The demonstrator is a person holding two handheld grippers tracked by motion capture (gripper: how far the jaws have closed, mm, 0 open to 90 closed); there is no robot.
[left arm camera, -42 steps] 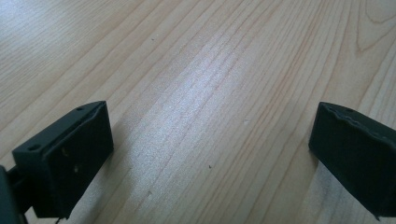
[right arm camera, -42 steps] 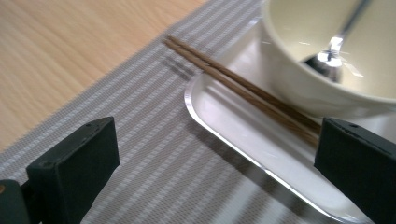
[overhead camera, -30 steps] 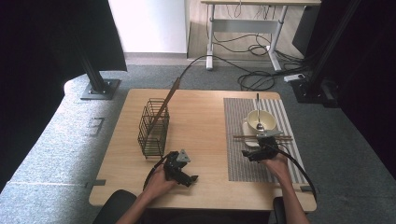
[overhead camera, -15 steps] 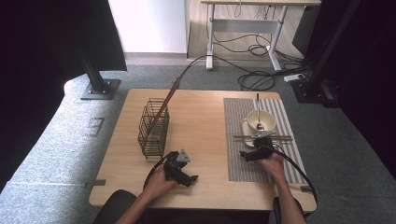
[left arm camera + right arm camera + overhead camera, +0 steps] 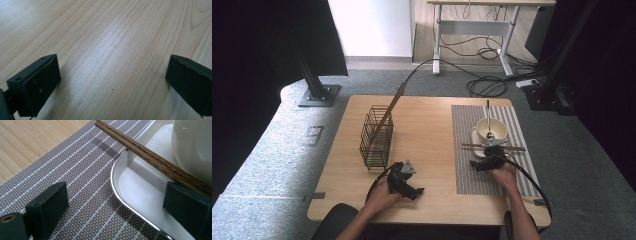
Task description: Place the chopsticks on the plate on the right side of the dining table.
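Chopsticks (image 5: 493, 147) lie across the plate beside the bowl (image 5: 488, 131), not yet picked up — right gripper (image 5: 478, 164) just short; one chopstick (image 5: 387, 111) leans in the wire basket (image 5: 375, 137). Left gripper (image 5: 112, 82): jaws wide, empty, over bare table (image 5: 105, 37). Right gripper view: jaws wide, empty — chopsticks just ahead.

— Where are the chopsticks (image 5: 150, 157)?
— A dark wooden pair, side by side, lying level across the white plate's (image 5: 135, 187) rim, just in front of the cream bowl (image 5: 490, 131).
— And the ends?
— One end juts out over the striped mat (image 5: 82, 182).
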